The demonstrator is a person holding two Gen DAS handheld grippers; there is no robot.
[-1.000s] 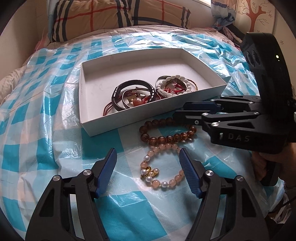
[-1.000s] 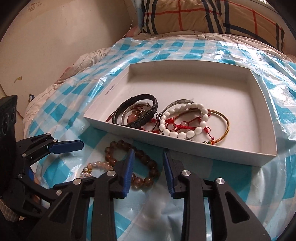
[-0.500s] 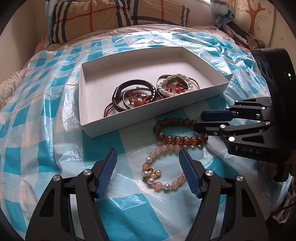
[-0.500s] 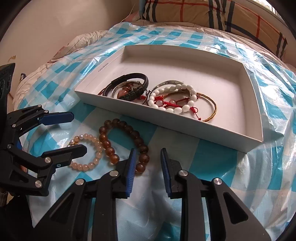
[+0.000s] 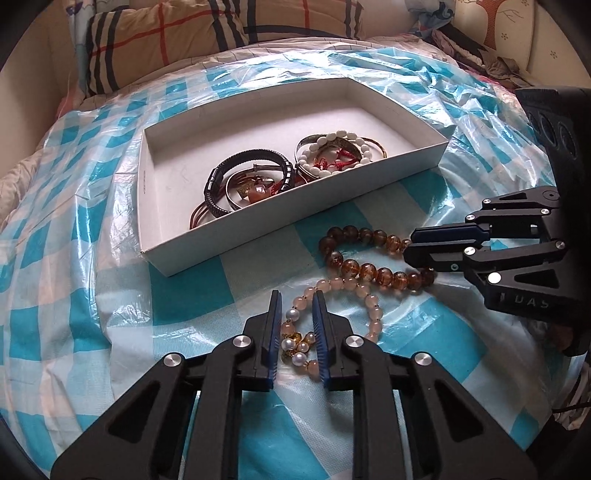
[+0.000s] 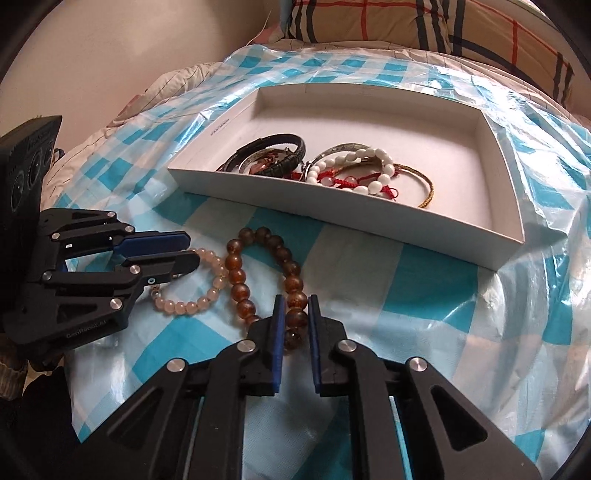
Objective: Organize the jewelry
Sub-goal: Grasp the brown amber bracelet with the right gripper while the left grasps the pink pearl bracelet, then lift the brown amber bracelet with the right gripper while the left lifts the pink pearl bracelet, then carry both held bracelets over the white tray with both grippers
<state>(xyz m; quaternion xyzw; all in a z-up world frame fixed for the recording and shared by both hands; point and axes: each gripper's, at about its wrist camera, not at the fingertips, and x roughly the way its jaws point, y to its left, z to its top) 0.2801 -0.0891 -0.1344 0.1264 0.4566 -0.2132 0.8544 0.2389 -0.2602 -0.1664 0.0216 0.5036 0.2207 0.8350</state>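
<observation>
A pink and pearl bead bracelet (image 5: 371, 306) lies on the blue checked plastic sheet (image 5: 110, 295). My left gripper (image 5: 296, 295) is closing, and its pads press on the bracelet's pearl and charm end. Beside it lies a brown bead bracelet (image 6: 238, 275). My right gripper (image 6: 295, 299) is closing around the brown bracelet's near beads, with thin gaps left at the pads. In the left wrist view the right gripper (image 5: 409, 245) reaches in from the right to the brown bracelet (image 5: 369, 271). The right wrist view shows the left gripper (image 6: 192, 248) at the pink bracelet (image 6: 207, 301).
Just behind the bracelets stands a shallow white box (image 5: 295, 210) holding a black bangle (image 5: 251, 158), a white bead bracelet (image 5: 332, 147) and several other pieces. A plaid pillow (image 5: 221, 33) lies at the head of the bed. A wall (image 6: 110, 55) is on the left.
The left gripper's jaws have closed from wide apart onto the pink bracelet's pearl end. The right gripper drew back toward the right and narrowed around the brown beads.
</observation>
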